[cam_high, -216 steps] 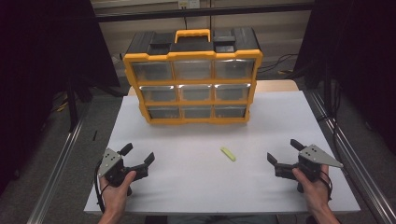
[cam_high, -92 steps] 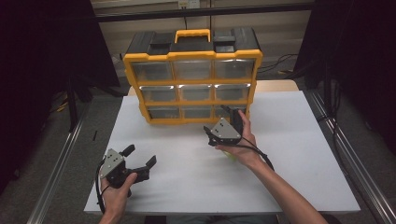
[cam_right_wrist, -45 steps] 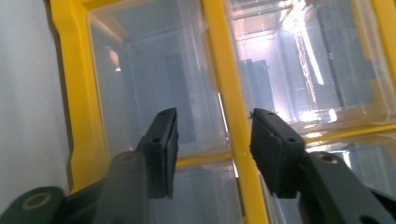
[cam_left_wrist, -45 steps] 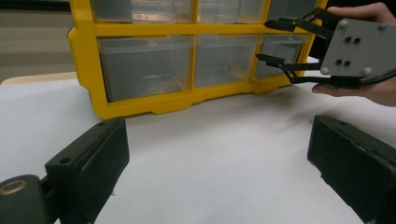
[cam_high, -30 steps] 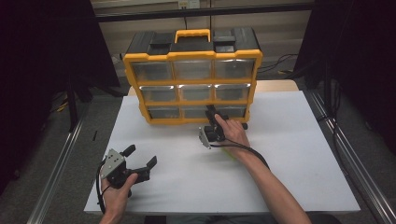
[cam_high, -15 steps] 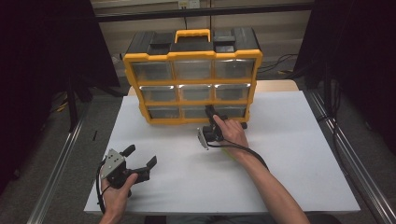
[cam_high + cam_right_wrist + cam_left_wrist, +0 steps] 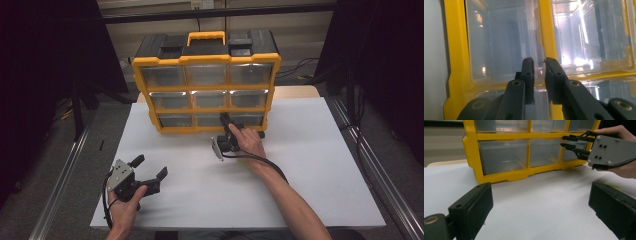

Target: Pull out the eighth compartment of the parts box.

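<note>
A yellow and black drawer cabinet [image 7: 206, 59] with clear drawers stands at the back of the white table [image 7: 310, 165]. My right gripper [image 7: 224, 118] reaches its bottom row [image 7: 544, 152], turned on its side, near the divider between the middle and right drawers. Its jaws have just been closing. In the right gripper view they pinch a clear drawer lip [image 7: 540, 70] between them. My left gripper [image 7: 149, 166] rests open at the front left, nothing between its fingers [image 7: 474, 207]. From there I see the right gripper [image 7: 562, 141] at the cabinet.
A small yellow-green piece [image 7: 613, 187] lies on the table under the right hand. Metal rails run along both sides of the table [image 7: 365, 165]. Dark surroundings lie beyond them.
The right gripper came from the table's front right to the cabinet's bottom row and has held there for the last second. The left gripper has not moved.
</note>
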